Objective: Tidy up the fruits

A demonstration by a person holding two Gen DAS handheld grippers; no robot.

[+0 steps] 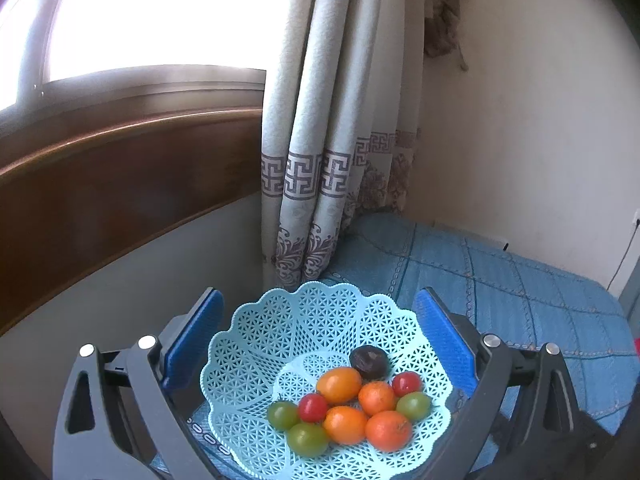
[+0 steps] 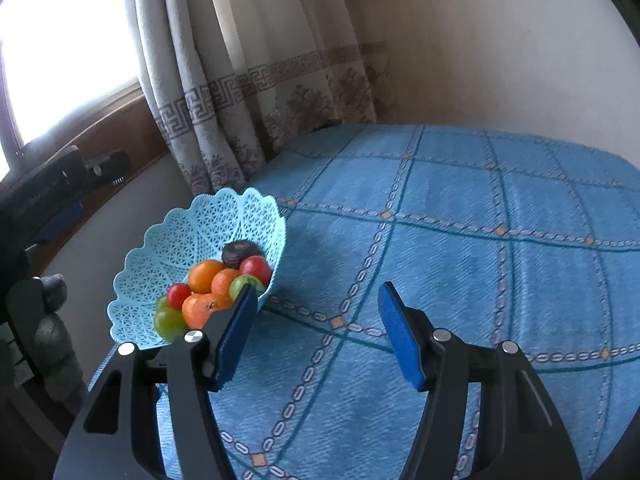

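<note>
Blue-padded fingers of the left gripper (image 1: pixel 318 320) stand wide apart on either side of a pale blue lattice basket (image 1: pixel 256 344), grasping nothing; whether the pads touch its scalloped rim cannot be told. Inside the basket lies the fruit: four oranges (image 1: pixel 339 385), three green grapes (image 1: pixel 282 415), two red tomatoes (image 1: pixel 313 408) and one dark plum (image 1: pixel 369 362), all clustered low in the bowl. The basket sits at the left corner of a bed, its rim close to the mattress edge beside the wall below a wooden window sill (image 1: pixel 120 152). A patterned curtain (image 1: pixel 320 140) hangs just behind it. To the right, the right gripper (image 2: pixel 316 308) hangs over the blue quilted bedspread (image 2: pixel 480 240), its fingers spread wide and empty, the left finger overlapping the basket's near rim in view. Beyond it the bedspread runs bare toward a cream wall (image 2: pixel 500 60), leaving open room across the bed's right side.
</note>
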